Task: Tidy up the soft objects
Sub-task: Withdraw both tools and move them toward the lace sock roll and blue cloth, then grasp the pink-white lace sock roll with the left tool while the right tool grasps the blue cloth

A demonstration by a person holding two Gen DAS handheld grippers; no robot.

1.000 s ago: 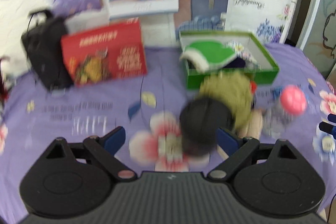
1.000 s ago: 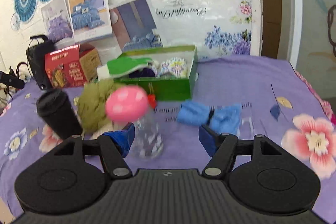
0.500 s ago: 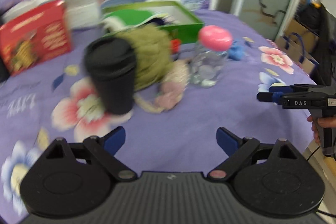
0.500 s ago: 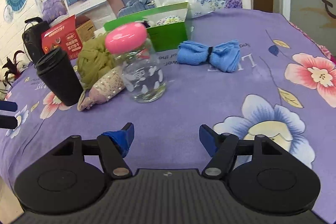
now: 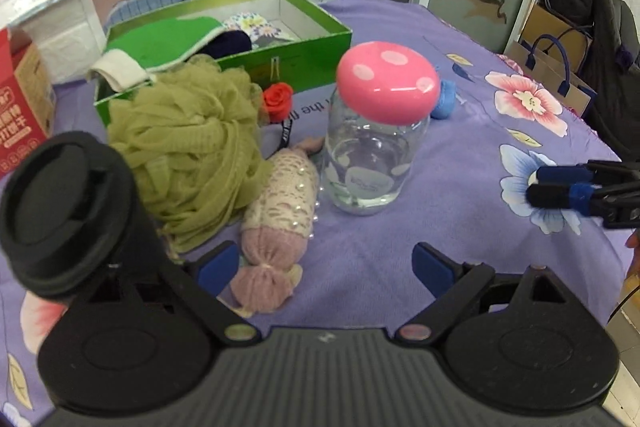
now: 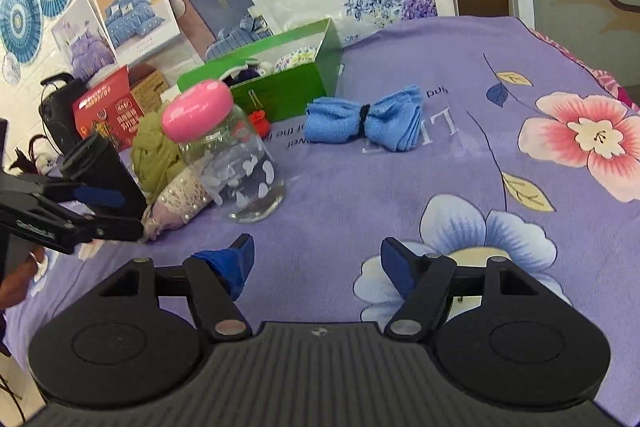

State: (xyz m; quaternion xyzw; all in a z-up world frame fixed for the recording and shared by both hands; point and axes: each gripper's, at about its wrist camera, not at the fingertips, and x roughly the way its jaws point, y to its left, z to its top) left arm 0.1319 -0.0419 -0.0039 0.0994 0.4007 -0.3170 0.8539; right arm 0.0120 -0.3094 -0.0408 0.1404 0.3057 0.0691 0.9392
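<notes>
black cup (image 5: 68, 211) left of the glass jar (image 5: 368, 163) | green mesh pouf (image 5: 188, 147) and pink lace pouch (image 5: 276, 223) lie just left of jar | left gripper (image 5: 320, 263) empty, jaws apart beside pouch | right gripper (image 6: 316, 259) empty, jaws opening | step: approach; next, likely close on pouch, carry to green box (image 5: 304, 51) behind jar

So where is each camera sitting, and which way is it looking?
Left wrist view: sits on the left gripper, looking over its open fingers at the pink lace pouch, black cup and glass jar; the right gripper shows at the right edge.
Right wrist view: sits on the right gripper, whose jaws are opening with nothing between them, facing the blue cloth; the left gripper shows at the left edge.
Both views share the jar, the pouch, the green box and the purple bedspread.
</notes>
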